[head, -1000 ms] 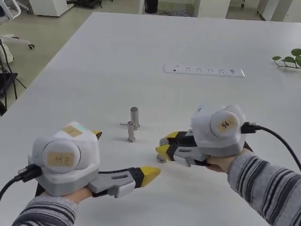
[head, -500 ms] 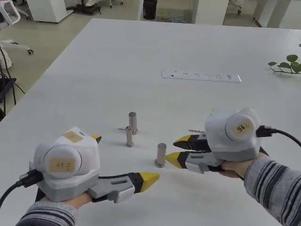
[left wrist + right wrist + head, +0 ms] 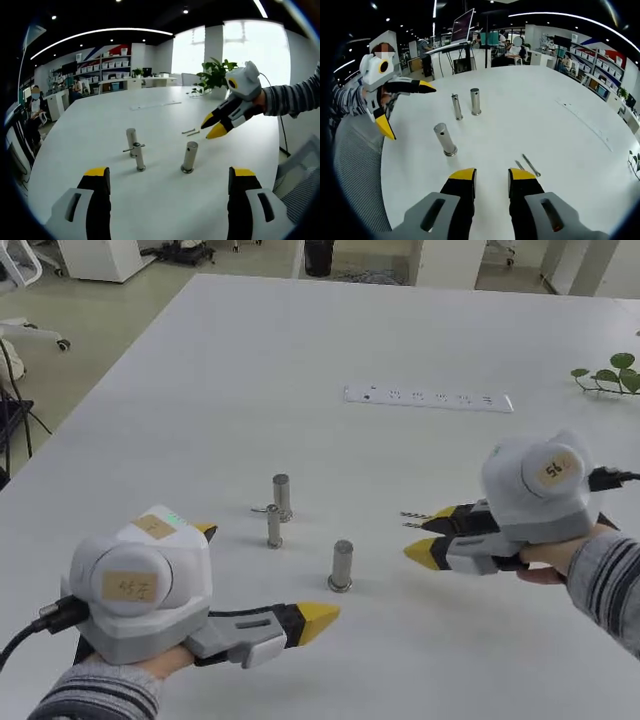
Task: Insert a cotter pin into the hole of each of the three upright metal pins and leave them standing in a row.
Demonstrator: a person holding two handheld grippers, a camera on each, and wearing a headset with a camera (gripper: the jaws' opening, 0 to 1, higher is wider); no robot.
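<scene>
Three metal pins stand upright on the white table: a far pin (image 3: 282, 496), a middle pin (image 3: 274, 526) and a thicker near pin (image 3: 342, 566). A cotter pin (image 3: 133, 147) sticks out sideways at the middle pin's top. Two loose cotter pins (image 3: 415, 517) lie on the table just ahead of my right gripper (image 3: 420, 538), which is open and holds nothing, right of the near pin (image 3: 445, 139). My left gripper (image 3: 262, 573) stands wide open at the front left, short of the pins, with nothing between its jaws.
A white power strip (image 3: 428, 397) lies across the far middle of the table. A small green plant (image 3: 605, 375) sits at the right edge. The table's left edge (image 3: 60, 435) drops to the floor, with an office chair beyond it.
My right gripper has let go of the near pin and drawn back to the right. The pin stays standing on the table. The left gripper has barely moved.
</scene>
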